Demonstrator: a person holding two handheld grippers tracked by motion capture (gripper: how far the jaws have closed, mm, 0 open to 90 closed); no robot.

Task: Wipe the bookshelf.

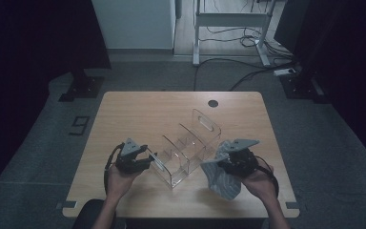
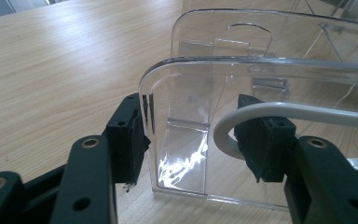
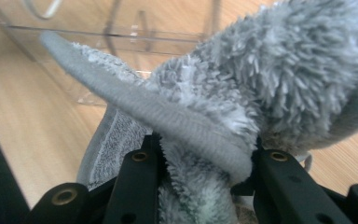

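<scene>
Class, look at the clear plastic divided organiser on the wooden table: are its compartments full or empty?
Empty. Through the clear plastic divided organiser, the high view shows only bare wood in each compartment; the grey fluffy cloth is outside, in the right gripper.

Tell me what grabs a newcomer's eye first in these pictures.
A clear acrylic organizer with dividers sits mid-table, its near end wall clamped by the left hand-held gripper. To its right, the right hand-held gripper grips a fluffy grey cloth, which hangs down to the wooden table.

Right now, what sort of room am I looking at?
Probably a lab or workshop set up for recording: a lone wooden table on grey flooring, loose cables across the floor, and dark curtains at the sides.
</scene>
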